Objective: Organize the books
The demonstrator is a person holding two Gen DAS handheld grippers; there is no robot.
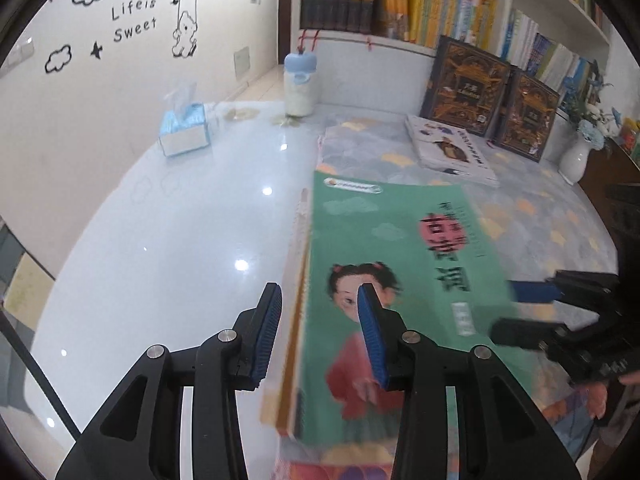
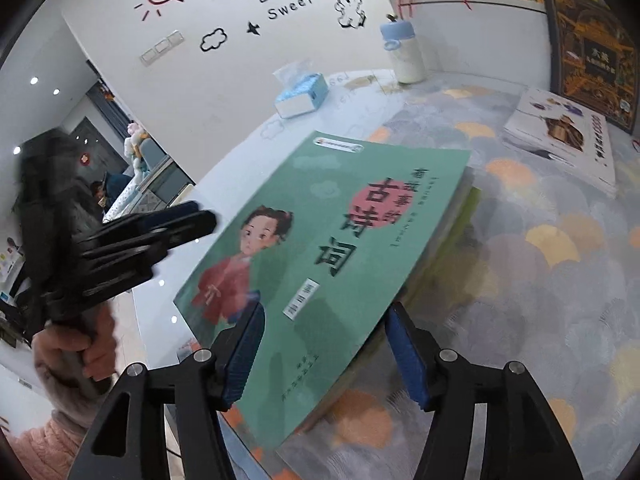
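Both grippers stand open around the green book [image 2: 320, 264]: left gripper [image 1: 320, 336] straddling its spine, right gripper [image 2: 324, 352] astride its near edge. Neither grips it. Unheld and overhanging, I think it could slide off the stack beneath.

We look from two cameras, one on each gripper, both tilted down at the table [image 1: 180, 240] from close up. Our left one sits by the green book's [image 1: 384, 280] left edge. Our right one looks across its cover. Both see the book, the tissue box [image 2: 302, 94] and the bookshelf [image 1: 400, 4].
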